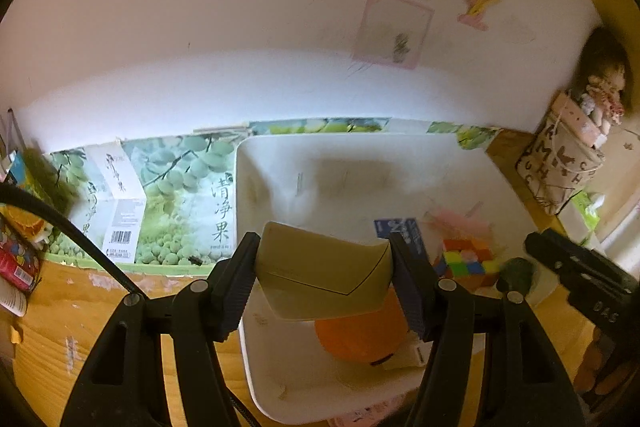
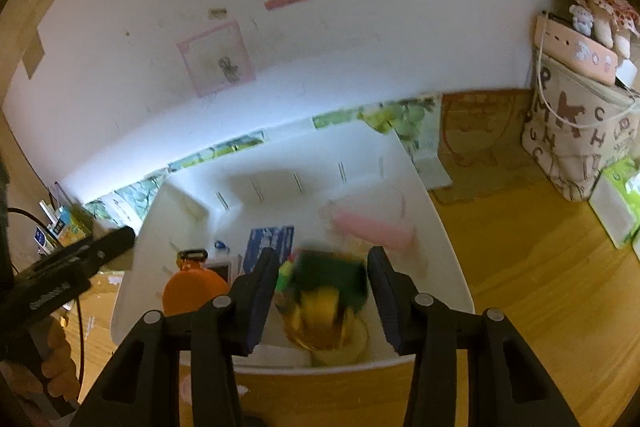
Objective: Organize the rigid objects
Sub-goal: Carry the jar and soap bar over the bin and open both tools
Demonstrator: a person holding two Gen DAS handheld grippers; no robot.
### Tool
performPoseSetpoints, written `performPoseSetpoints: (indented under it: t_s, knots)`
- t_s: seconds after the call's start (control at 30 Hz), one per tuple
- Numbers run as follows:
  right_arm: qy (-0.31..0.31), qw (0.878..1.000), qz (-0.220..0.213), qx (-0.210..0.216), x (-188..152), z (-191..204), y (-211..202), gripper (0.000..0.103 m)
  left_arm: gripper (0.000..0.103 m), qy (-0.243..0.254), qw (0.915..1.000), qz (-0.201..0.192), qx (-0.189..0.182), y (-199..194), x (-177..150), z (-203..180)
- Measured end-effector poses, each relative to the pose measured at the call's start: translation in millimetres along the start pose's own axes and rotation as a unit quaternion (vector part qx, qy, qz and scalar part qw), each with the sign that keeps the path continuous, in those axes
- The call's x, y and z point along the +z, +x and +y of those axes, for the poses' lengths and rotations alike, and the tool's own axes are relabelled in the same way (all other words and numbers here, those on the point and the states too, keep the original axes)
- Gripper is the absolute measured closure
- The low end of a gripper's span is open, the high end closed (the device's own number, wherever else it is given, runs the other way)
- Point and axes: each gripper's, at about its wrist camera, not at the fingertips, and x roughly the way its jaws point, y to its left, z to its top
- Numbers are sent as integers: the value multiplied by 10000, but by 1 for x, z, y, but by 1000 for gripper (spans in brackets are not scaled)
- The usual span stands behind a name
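Note:
My left gripper (image 1: pixel 323 251) is shut on a beige flat case (image 1: pixel 320 279), tilted above the near half of a white bin (image 1: pixel 239 187). Under the case an orange round thing (image 1: pixel 360 339) lies in the bin. A coloured puzzle cube (image 1: pixel 466 261) and a blue box (image 1: pixel 404 231) lie farther right in the bin. In the right wrist view my right gripper (image 2: pixel 322 279) hangs over the bin's near edge (image 2: pixel 448 239). A blurred green-and-gold thing (image 2: pixel 332 287) sits between its jaws, with a gap showing beside the left pad (image 2: pixel 262 291). A pink thing (image 2: pixel 372 231) lies beyond.
A printed fruit carton (image 1: pixel 176 199) stands left of the bin against the white wall. A lettered fabric bag (image 2: pixel 580 139) with a doll (image 2: pixel 600 7) on top fills the right corner, beside a green-and-white box (image 2: pixel 616 203). Wooden tabletop (image 2: pixel 520 267) shows to the right.

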Motion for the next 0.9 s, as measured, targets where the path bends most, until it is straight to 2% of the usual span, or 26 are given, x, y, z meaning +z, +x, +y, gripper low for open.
performPoseSetpoints:
  t_s: [0.17, 0.43, 0.5, 0.57, 0.77, 0.9]
  knots:
    - [-462, 9989, -94, -33, 1, 10, 5, 57, 36, -86, 9999, 86, -19, 7, 0, 3]
    - [-686, 9976, -21, 115, -2, 23, 11, 57, 36, -26, 9999, 141, -35, 8, 1, -3]
    - [-695, 9975, -26, 154, -2, 25, 10, 57, 34, -25, 9999, 137, -54, 6, 1, -4]
    - [-706, 9974, -38, 162, -2, 27, 8, 57, 25, -16, 9999, 94, -77, 3, 2, -4]
    - [-691, 9974, -128, 182, -1, 29, -2, 56, 20, -10, 9999, -16, -115, -11, 5, -6]
    - [-644, 9974, -250, 197, 0, 29, -15, 49, 19, -29, 9997, -166, -153, -27, 6, -7]
